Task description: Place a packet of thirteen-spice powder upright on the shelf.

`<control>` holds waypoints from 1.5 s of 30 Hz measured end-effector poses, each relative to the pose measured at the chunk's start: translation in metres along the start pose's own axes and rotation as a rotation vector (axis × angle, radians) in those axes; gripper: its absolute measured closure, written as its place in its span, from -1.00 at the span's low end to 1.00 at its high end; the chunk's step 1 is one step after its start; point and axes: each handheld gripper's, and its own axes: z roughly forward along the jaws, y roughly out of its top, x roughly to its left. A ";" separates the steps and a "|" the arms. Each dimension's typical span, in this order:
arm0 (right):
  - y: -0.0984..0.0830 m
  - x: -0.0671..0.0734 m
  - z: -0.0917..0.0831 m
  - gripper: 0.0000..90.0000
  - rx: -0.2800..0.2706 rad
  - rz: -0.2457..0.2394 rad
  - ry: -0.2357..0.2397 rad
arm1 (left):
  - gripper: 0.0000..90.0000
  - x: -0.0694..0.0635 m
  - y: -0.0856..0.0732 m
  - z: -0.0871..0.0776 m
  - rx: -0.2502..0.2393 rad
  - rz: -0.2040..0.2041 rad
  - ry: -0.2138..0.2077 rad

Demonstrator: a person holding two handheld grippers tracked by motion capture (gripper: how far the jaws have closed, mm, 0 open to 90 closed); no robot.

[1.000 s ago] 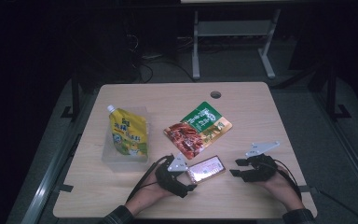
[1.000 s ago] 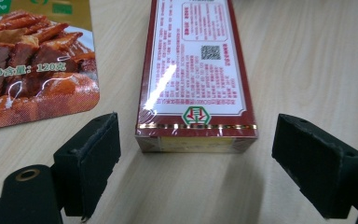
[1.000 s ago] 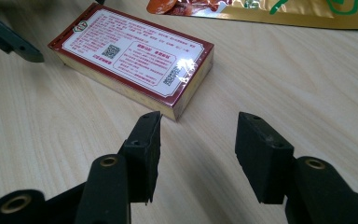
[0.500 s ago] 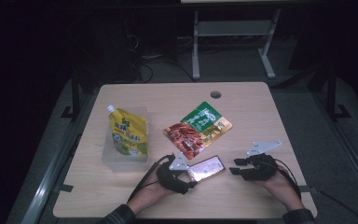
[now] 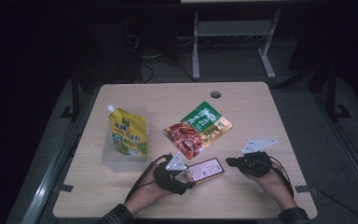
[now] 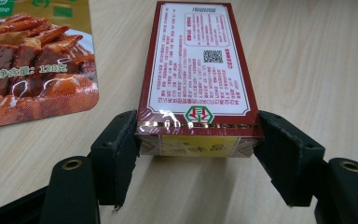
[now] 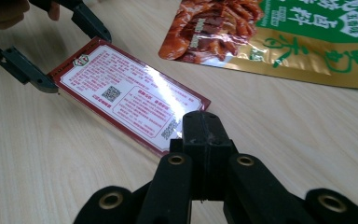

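Left tongs [image 6: 196, 154] sit at the near edge of the bench [image 5: 261, 107], jaws straddling the near end of the small red box [image 5: 205, 169]. The jaws have just been closing in from wider; in the left gripper view both pads now sit against the box's 2 side edges, so it reads as a light grip on the box, not a hard squeeze. Box lies flat on the bench, label side up, between the 2 hands.

Right tongs [image 7: 204, 135] have just been closing too and are now fully closed, jaws pressed together with nothing between them. In the right gripper view the closed tip sits just beside the box's other end, maybe touching the edge; cannot tell contact for sure.

Judgement: left side has taken hold of the box, and the right looks set as a closed pusher or stop. Likely next is a lift or slide of the box, probably toward the clear tray [image 5: 109, 156].

Farther out: green and red snack pouch [image 5: 198, 128] lies flat just beyond the box, apart from it. Far left, yellow spout pouch [image 5: 128, 135] rests in the clear tray. Neither is being touched.
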 end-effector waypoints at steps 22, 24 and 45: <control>0.004 0.011 0.031 1.00 0.069 -0.055 0.047 | -0.29 -0.001 0.006 -0.033 -0.084 -0.018 -0.011; 0.004 0.013 0.032 1.00 0.075 -0.058 0.054 | -0.29 0.000 0.007 -0.034 -0.099 -0.026 -0.012; 0.011 0.027 0.052 1.00 0.112 -0.101 0.098 | -0.29 0.002 0.031 -0.047 -0.191 -0.032 -0.014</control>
